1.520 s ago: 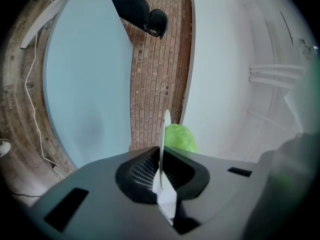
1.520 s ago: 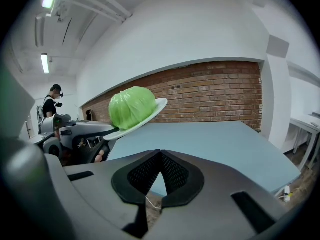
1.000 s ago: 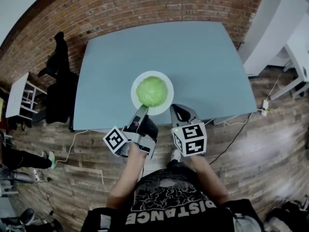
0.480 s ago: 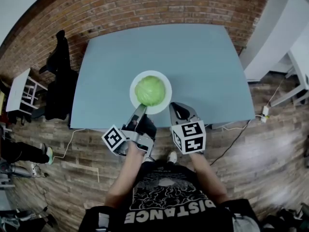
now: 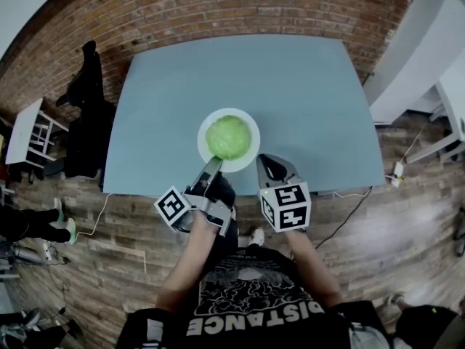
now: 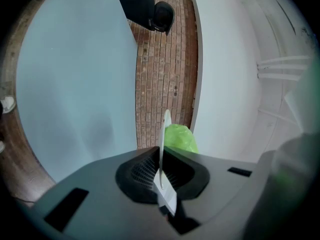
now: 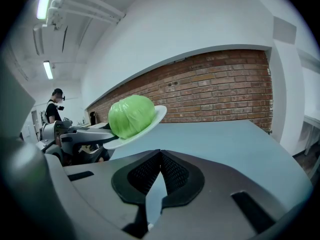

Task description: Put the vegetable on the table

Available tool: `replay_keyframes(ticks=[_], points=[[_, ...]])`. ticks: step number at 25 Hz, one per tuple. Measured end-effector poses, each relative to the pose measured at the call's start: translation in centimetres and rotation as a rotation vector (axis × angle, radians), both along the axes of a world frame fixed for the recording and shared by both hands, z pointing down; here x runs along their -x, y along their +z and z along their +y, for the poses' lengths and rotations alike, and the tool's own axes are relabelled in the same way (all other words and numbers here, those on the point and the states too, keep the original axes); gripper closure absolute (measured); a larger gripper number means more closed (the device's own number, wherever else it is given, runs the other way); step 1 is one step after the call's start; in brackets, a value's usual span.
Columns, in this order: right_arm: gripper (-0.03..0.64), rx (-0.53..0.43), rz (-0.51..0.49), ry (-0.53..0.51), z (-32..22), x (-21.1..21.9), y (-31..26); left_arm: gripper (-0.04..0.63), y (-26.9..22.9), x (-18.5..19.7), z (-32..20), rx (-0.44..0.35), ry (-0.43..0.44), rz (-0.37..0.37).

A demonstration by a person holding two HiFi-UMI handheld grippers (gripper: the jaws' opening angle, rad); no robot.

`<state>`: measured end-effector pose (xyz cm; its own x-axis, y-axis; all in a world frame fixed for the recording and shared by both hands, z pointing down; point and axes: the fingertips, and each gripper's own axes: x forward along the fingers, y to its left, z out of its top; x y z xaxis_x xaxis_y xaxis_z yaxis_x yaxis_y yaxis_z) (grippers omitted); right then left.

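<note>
Black office chair (image 5: 91,133) stands off the 9 o'clock side of the blue-grey counter (image 5: 290,86). Next comes the left hand-held gripper (image 5: 211,166), its jaws closed on the rim of a white plate (image 5: 249,119) at about 7 o'clock. In the left gripper view the rim runs edge-on between the two jaws. A green cabbage (image 5: 228,137) sits in the middle of the plate, which hangs over the near half of the counter. Seen from the right gripper view, the plate is tilted and held up off the counter surface. The right hand-held gripper (image 5: 269,164) hovers at about 5 o'clock from the plate, just beside the rim but apart from it. Its jaws are pressed together with nothing between them, over the counter's near edge.
</note>
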<state>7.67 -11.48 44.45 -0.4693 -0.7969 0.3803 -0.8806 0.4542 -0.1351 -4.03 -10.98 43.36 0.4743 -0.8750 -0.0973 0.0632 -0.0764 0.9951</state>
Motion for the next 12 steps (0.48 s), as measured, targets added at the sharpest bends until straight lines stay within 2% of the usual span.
replay_keyframes(ticks=[12], points=[[0.607, 0.016, 0.049, 0.039, -4.3, 1.6, 1.3, 0.581, 3.8, 2.2, -5.1, 0.022, 0.046, -0.027]])
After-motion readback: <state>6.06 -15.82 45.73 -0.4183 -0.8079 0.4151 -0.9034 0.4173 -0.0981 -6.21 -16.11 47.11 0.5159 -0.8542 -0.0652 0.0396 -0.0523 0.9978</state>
